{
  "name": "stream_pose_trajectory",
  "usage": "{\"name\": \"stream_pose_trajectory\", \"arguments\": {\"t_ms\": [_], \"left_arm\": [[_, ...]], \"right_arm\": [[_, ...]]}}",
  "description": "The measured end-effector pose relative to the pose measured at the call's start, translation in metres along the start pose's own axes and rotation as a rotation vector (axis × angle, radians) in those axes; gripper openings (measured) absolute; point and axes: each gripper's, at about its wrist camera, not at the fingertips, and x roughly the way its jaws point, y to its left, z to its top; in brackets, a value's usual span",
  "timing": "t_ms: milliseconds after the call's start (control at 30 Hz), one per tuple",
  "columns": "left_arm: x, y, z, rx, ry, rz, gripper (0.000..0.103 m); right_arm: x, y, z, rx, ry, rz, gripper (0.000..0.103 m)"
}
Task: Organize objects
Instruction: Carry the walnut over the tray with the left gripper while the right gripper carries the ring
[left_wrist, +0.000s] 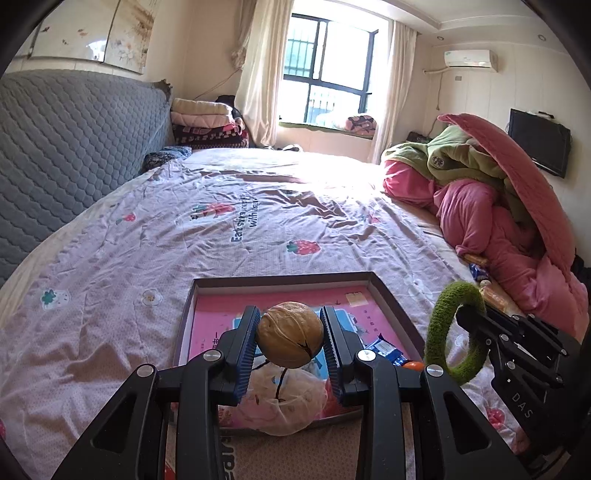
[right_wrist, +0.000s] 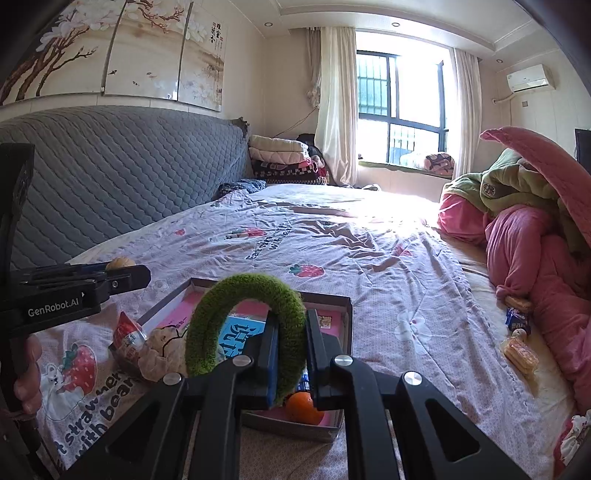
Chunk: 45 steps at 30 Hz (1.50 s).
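the left tongs pinch a round tan walnut above the shallow grey cardboard tray; the right tongs clamp a fuzzy green ring.

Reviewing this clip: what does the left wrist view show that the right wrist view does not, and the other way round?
Only the left wrist view shows the walnut gripped squarely between the left gripper's pads, and the wall TV.

Only the right wrist view shows the orange lying in the box's near corner, the red snack packet at the box's left edge, and the fingers of the hand holding the left gripper.

Both show the shallow box on the bed, the green fuzzy ring clamped in the right gripper, and the pink bedding pile.
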Motion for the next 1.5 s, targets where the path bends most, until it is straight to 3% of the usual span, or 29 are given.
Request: {"name": "stream_pose_trajectory", "arguments": {"t_ms": [1000, 1500], "left_arm": [[0.073, -0.001, 0.006, 0.014, 0.088, 0.000, 0.034], [0.127, -0.009, -0.014, 0.023, 0.196, 0.007, 0.034]], "right_arm": [[0.076, -0.015, -0.001, 0.010, 0.116, 0.011, 0.013], [0.118, -0.024, -0.016, 0.023, 0.216, 0.007, 0.014]]}}
